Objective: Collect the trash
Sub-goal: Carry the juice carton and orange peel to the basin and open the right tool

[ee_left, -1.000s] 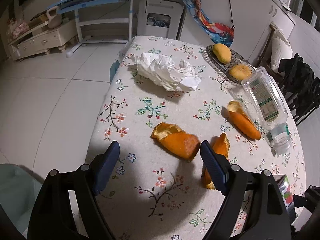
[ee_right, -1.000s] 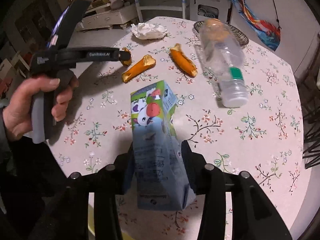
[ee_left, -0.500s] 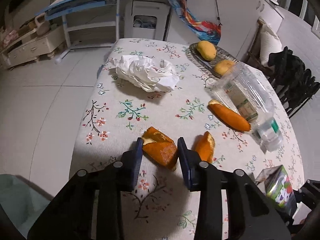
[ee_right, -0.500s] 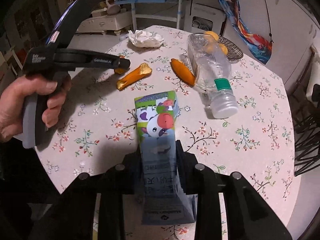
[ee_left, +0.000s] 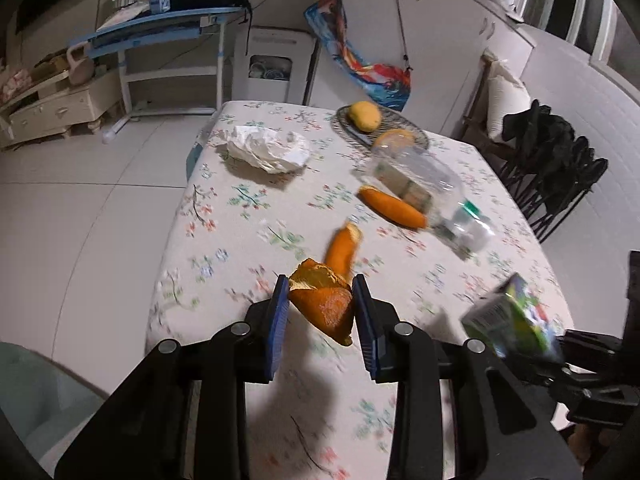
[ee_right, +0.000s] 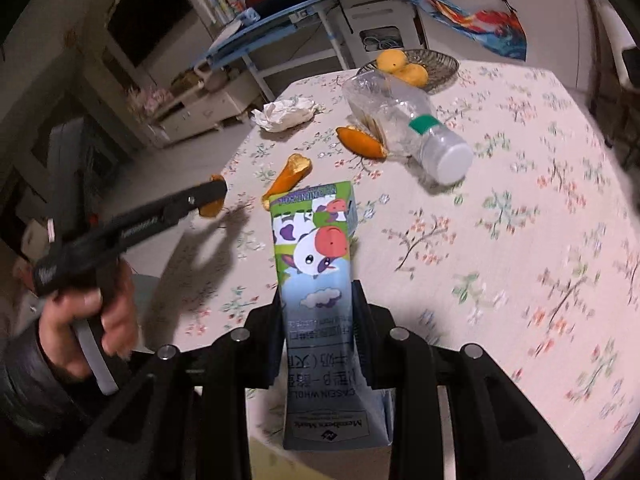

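— Floral-clothed table (ee_left: 224,216): what do I hold, left to right?
— My left gripper (ee_left: 320,304) is clamped on an orange peel (ee_left: 326,308), lifted; my right gripper (ee_right: 318,308) squeezes the milk carton (ee_right: 316,264).
— Remaining trash?
— Crumpled tissue (ee_left: 266,148), two peels, plastic bottle (ee_left: 424,192).

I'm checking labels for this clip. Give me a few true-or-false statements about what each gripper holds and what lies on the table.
1. The left gripper is shut on an orange peel piece. True.
2. The right gripper holds the plastic bottle. False: it grips a milk carton.
3. The bottle stands upright. False: it lies on its side.
4. The crumpled tissue lies on the table. True.
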### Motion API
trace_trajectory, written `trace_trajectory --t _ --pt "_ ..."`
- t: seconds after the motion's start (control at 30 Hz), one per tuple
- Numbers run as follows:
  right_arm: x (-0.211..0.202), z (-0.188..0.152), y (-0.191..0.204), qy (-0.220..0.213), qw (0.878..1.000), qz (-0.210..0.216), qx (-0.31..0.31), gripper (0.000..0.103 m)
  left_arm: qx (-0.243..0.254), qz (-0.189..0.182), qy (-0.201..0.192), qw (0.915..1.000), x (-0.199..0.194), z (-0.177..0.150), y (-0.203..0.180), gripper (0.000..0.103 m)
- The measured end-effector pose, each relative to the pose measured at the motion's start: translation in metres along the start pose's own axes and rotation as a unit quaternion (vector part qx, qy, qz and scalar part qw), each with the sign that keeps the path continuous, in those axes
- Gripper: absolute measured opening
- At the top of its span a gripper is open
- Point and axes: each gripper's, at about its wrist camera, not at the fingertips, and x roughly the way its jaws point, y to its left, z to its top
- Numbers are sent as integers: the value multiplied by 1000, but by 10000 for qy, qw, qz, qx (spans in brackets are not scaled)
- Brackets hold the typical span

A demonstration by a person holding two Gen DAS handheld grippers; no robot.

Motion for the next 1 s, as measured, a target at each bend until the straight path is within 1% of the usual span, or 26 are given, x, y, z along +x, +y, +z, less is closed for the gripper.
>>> trace_trajectory --t 0.1,0.23,0.37,0.43,0.67,0.8,1.0 --pt "-6 -9 0 -114 9997 123 184 31 -18 -65 -76 9999 -13 -11 -6 31" --pt "-13 -17 -1 -251 9989 164 366 31 25 -44 -109 9999 -21 -24 -13 31" --pt "-18 -22 -5 -320 9975 277 569 31 117 34 -167 9998 -30 -34 -19 31" --pt "-22 -24 -7 -383 9965 346 664 31 205 133 -234 9994 -34 -39 -23 31" --pt "-31 -32 -10 -544 9942 465 803 31 348 268 -474 9979 -51 -48 -31 31" --pt "-33 -35 -11 -581 9932 528 864 31 394 267 -612 9970 -61 -51 -36 31" --pt "-39 -42 -9 -692 9915 657 884 31 471 242 -694 9962 -71 -59 -42 31"
